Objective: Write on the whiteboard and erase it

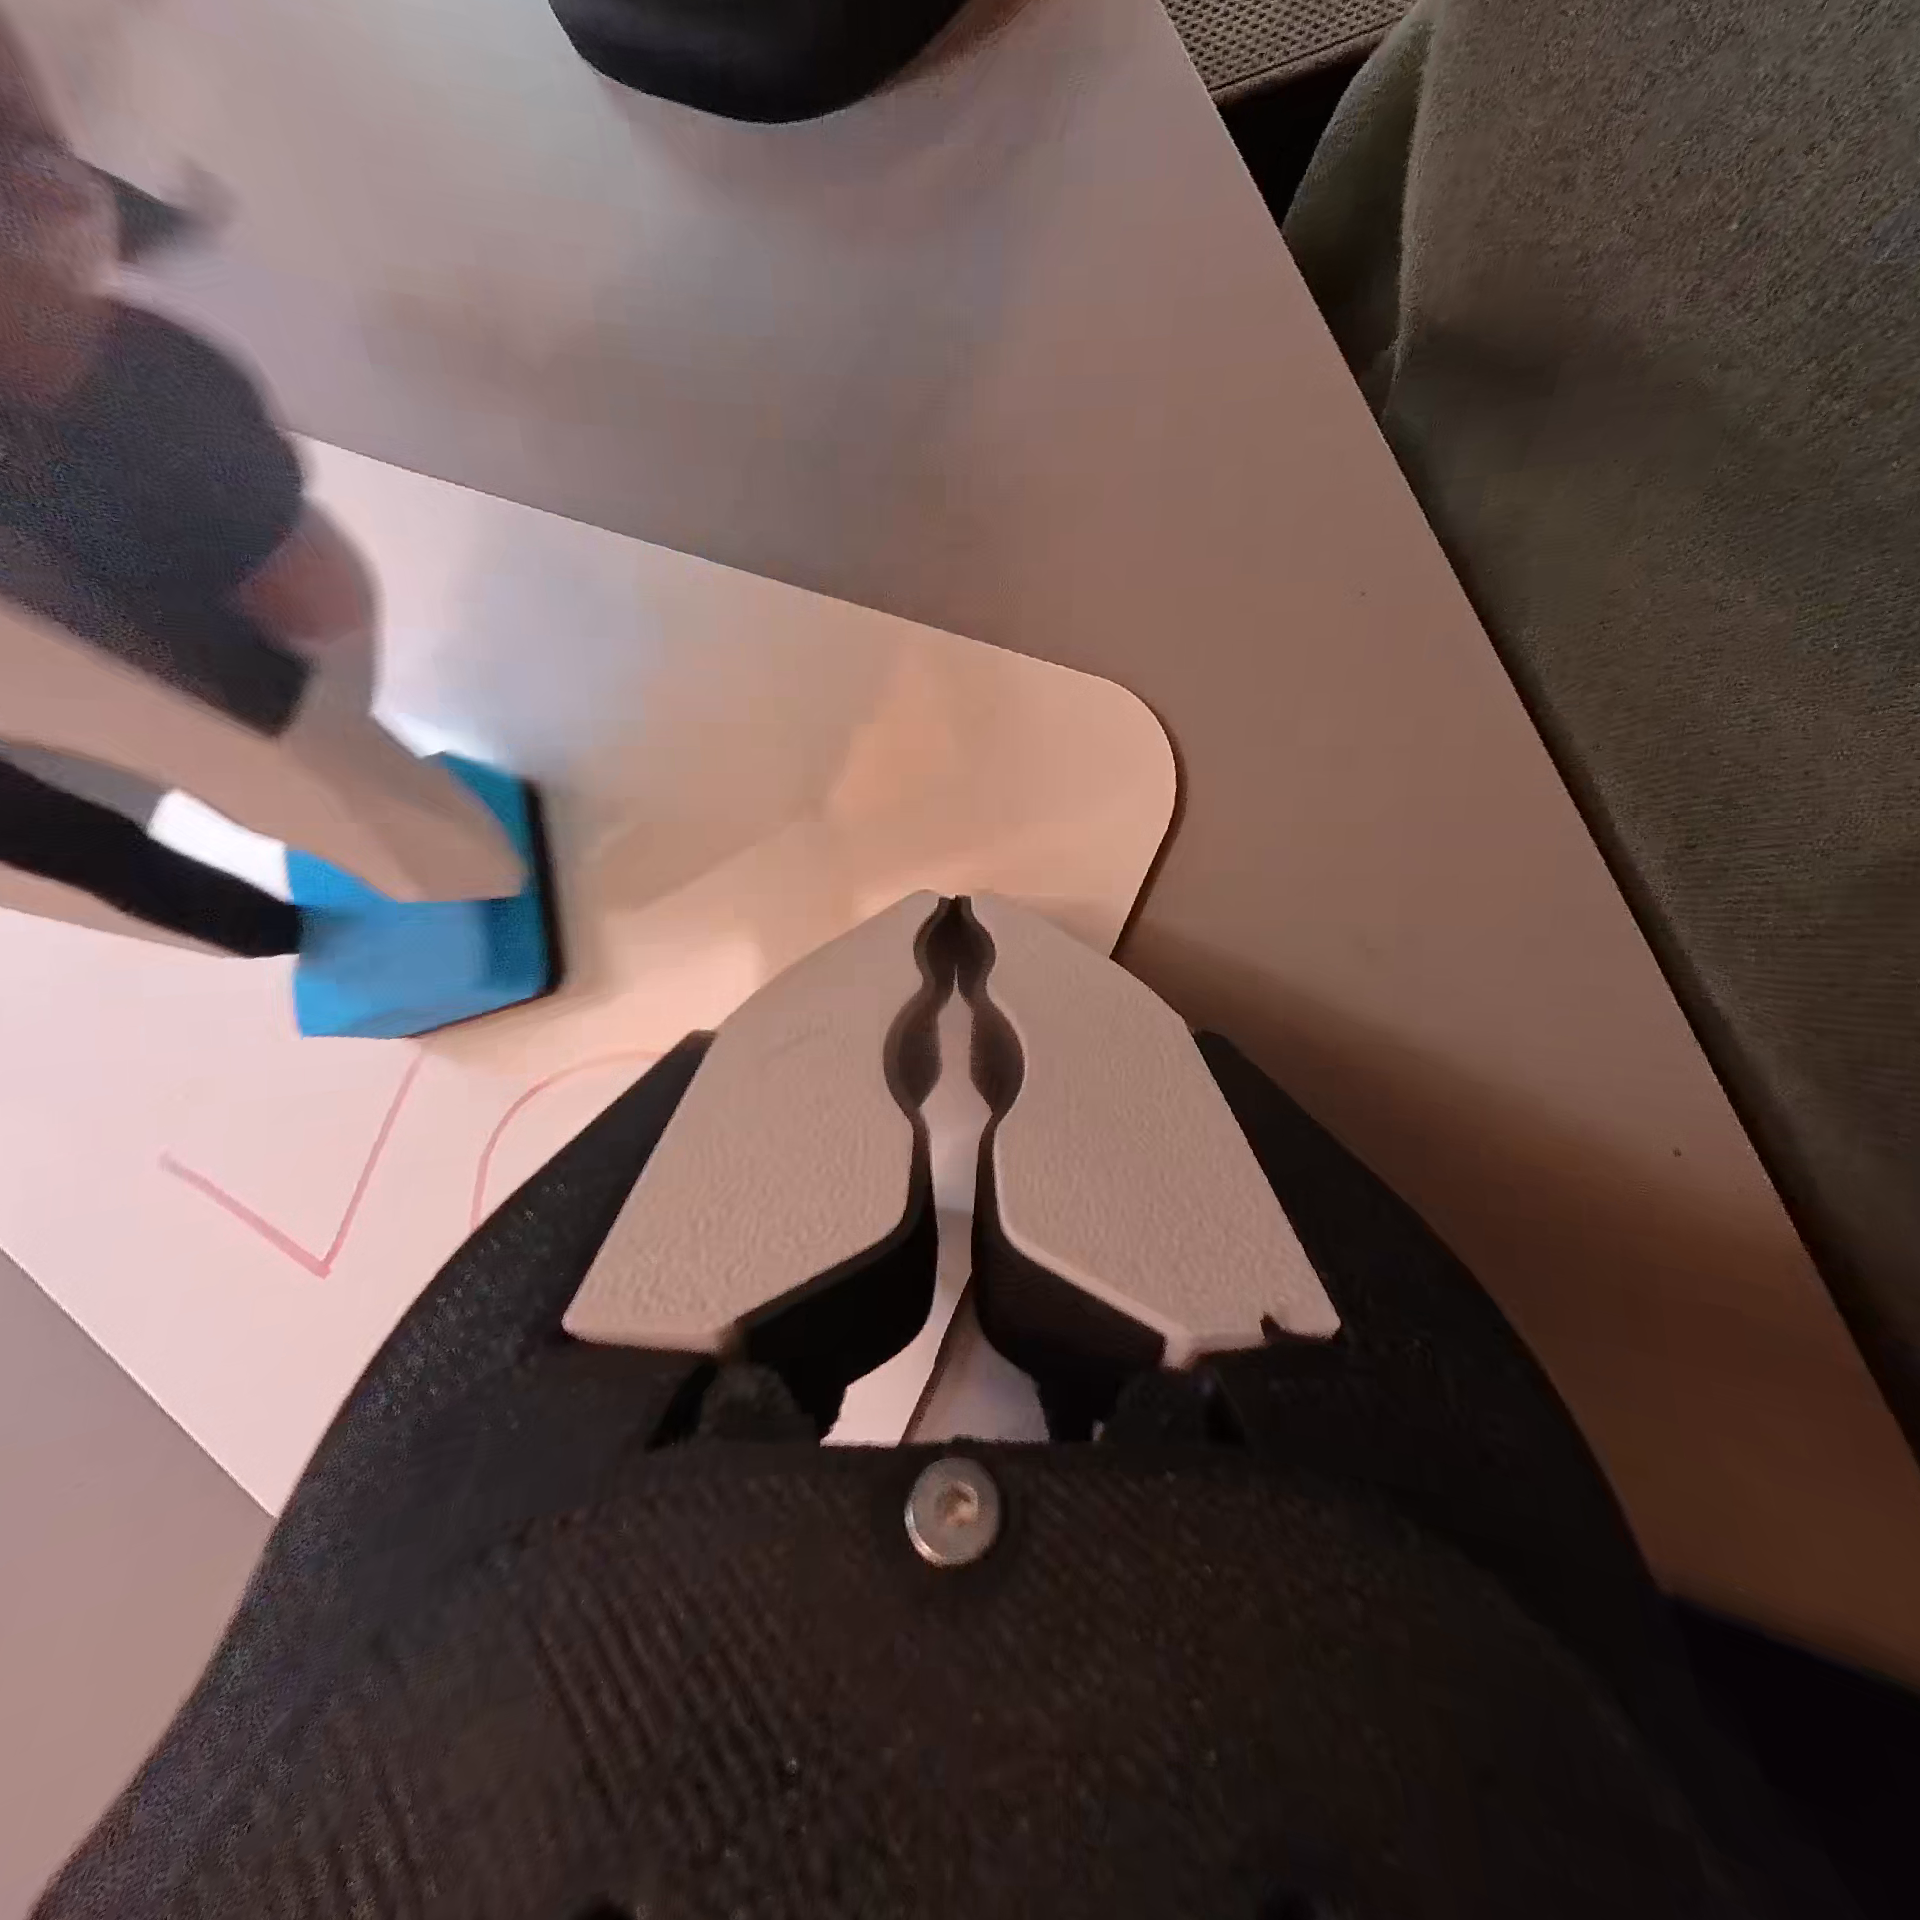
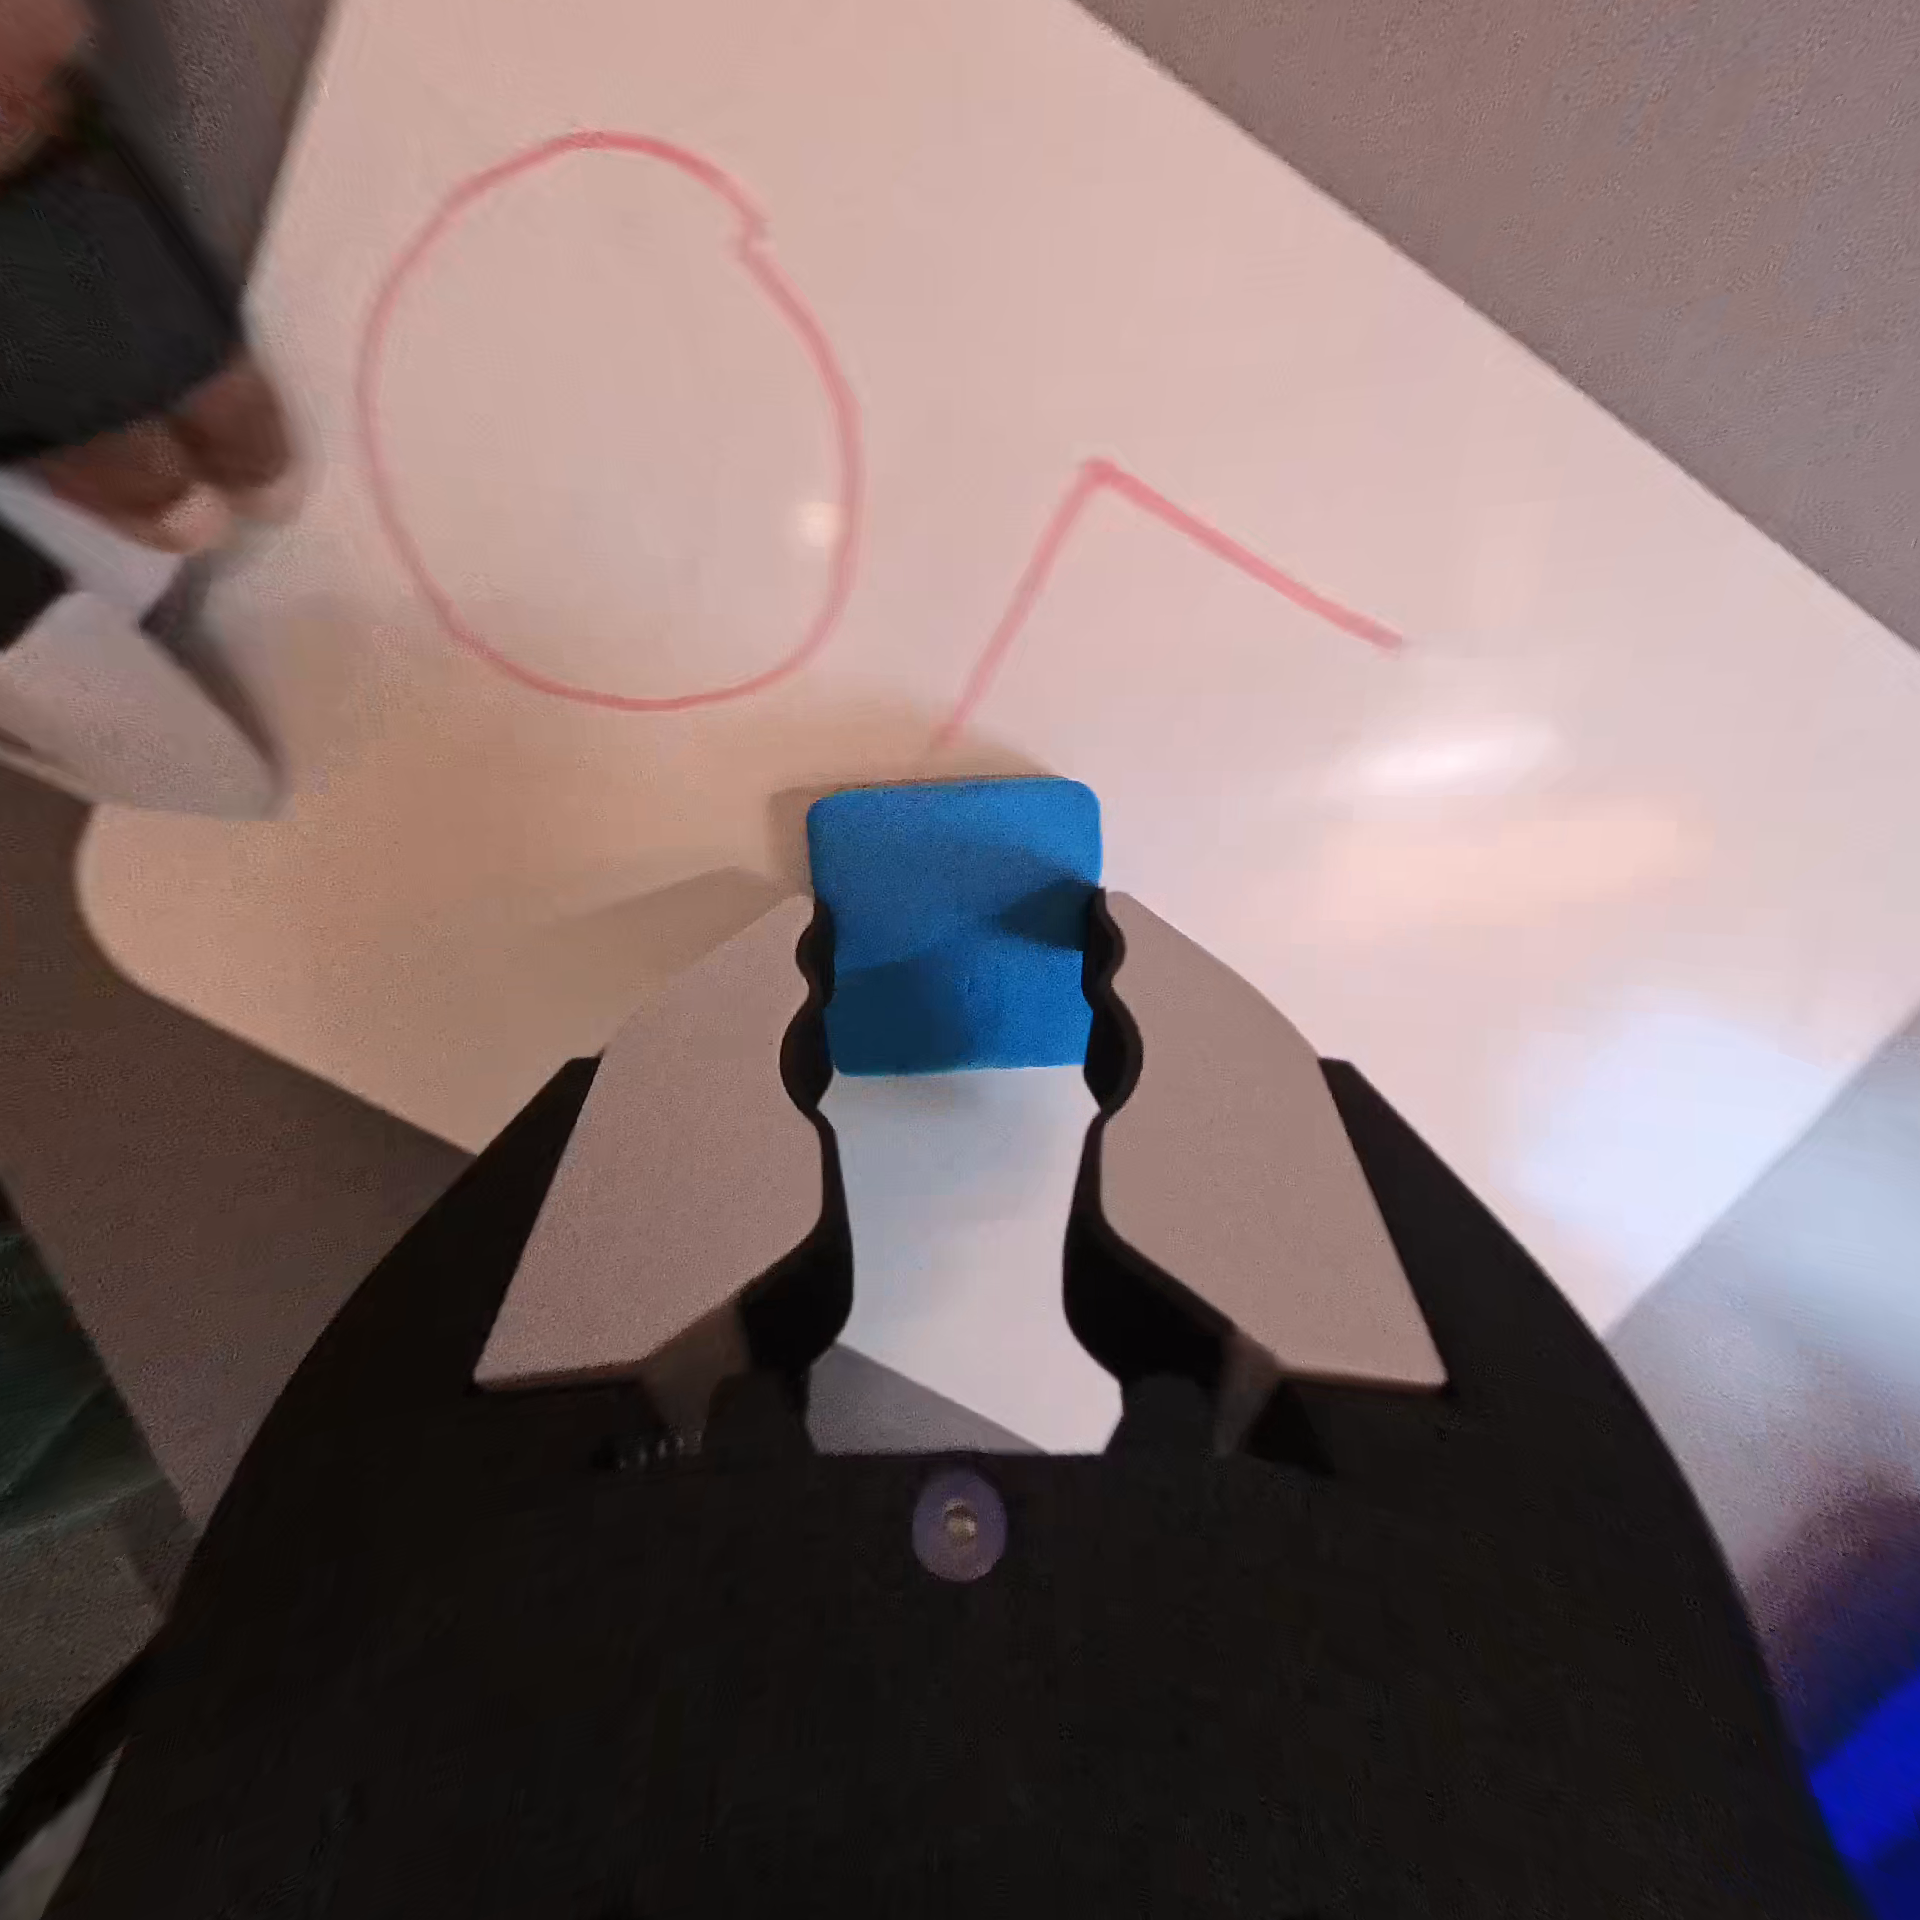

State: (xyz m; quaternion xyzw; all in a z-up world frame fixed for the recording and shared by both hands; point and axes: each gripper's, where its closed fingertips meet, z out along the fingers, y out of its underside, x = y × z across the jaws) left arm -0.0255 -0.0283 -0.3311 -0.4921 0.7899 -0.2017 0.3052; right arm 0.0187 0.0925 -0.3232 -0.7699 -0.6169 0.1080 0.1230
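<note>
A white whiteboard [image 2: 1195, 364] with rounded corners lies flat on the table and bears red marker lines: a closed loop [image 2: 613, 416] and an angled stroke [image 2: 1195, 540]. My right gripper [image 2: 954, 925] is shut on a blue eraser [image 2: 951, 925] and presses it on the board just below the angled stroke. In the left wrist view the eraser [image 1: 416, 966] and the blurred right gripper [image 1: 416, 873] show at the left on the whiteboard [image 1: 727, 748]. My left gripper [image 1: 956, 906] is shut and empty, with its tips over the board's rounded corner.
The grey table [image 1: 831, 364] surrounds the board. A dark round object [image 1: 758, 52] sits at the table's far edge. Olive-grey fabric [image 1: 1662, 520] fills the right side past the table edge. The left gripper [image 2: 135, 707] shows blurred at the left in the right wrist view.
</note>
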